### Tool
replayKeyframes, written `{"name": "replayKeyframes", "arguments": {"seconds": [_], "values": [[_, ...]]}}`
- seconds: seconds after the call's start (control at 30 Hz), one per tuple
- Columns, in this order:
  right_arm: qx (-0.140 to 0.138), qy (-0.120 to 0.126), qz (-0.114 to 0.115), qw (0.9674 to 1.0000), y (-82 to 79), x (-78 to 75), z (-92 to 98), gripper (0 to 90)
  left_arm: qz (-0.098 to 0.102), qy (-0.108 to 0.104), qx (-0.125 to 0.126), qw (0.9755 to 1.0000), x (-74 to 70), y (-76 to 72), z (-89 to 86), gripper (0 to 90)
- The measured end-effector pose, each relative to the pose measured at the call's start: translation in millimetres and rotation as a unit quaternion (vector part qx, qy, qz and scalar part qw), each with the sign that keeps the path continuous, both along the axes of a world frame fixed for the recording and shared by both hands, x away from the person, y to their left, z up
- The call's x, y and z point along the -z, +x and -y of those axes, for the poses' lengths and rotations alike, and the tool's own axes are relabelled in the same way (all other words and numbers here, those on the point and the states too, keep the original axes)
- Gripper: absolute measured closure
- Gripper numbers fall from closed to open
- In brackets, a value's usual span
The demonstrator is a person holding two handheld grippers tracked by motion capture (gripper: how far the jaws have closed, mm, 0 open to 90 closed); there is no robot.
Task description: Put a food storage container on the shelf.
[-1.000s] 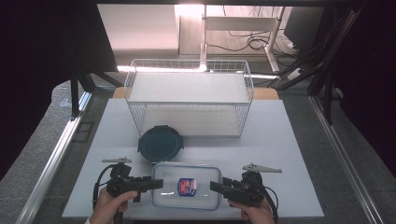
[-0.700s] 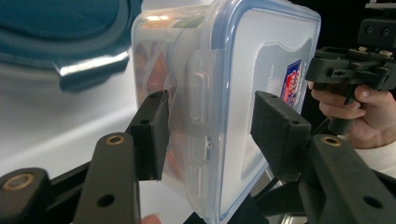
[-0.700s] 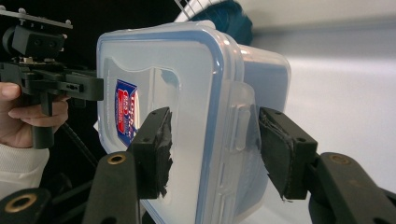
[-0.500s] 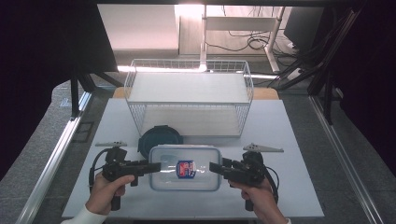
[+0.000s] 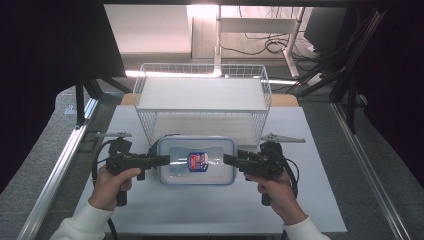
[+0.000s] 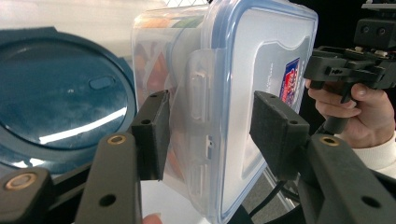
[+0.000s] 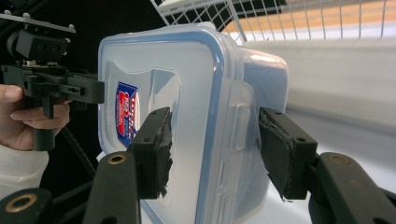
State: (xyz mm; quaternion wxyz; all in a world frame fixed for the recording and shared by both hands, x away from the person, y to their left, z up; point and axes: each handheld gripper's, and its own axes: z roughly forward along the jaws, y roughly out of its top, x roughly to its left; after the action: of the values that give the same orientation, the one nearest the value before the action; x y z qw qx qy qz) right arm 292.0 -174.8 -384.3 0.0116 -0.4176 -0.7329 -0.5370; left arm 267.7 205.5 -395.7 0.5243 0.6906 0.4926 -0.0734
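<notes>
A clear plastic container [image 5: 215,170] with a blue-rimmed lid and a red-and-blue label hangs above the white table [image 5: 200,212], held level between both grippers. My left gripper [image 5: 167,160] is shut on its left end clasp. In the left gripper view the container [image 6: 261,56] sits between the two pads of my left gripper [image 6: 212,135], bottom against one pad and lid against the other. My right gripper [image 5: 227,159] is shut on the opposite end. In the right gripper view the pads of my right gripper [image 7: 217,151] press the container [image 7: 159,60] on lid and base.
A white wire basket [image 5: 202,100] with a shelf stands just behind the container. A dark blue round lid [image 6: 60,98] lies on the table under the container's left end. Metal rails run along both table sides.
Both hands have risen with the container and carried it away from the table's front edge toward the basket. It now covers most of the round blue lid.
</notes>
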Motion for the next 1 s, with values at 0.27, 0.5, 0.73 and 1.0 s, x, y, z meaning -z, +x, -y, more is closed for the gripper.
{"name": "replayKeyframes", "arguments": {"seconds": [0.27, 0.5, 0.73, 1.0], "values": [[-0.007, -0.003, 0.015, 0.9999, 12.3, -19.0, -1.6, 46.2, 0.012, -0.009, 0.0, 0.9999, -13.4, 9.5, -2.6, 48.8], [-0.008, -0.001, 0.028, 0.9996, 22.2, -38.8, -0.9, 47.0, 0.023, -0.014, 0.004, 0.9996, -29.1, 22.8, -3.9, 48.9], [-0.002, 0.005, 0.029, 0.9996, 35.0, -45.6, -1.2, 47.0, 0.025, -0.01, 0.006, 0.9996, -38.4, 37.3, -5.1, 49.0], [-0.006, 0.006, 0.038, 0.9993, 47.8, -55.5, -4.4, 47.0, 0.035, -0.008, 0.004, 0.9993, -49.8, 47.8, -8.5, 49.2]]}}
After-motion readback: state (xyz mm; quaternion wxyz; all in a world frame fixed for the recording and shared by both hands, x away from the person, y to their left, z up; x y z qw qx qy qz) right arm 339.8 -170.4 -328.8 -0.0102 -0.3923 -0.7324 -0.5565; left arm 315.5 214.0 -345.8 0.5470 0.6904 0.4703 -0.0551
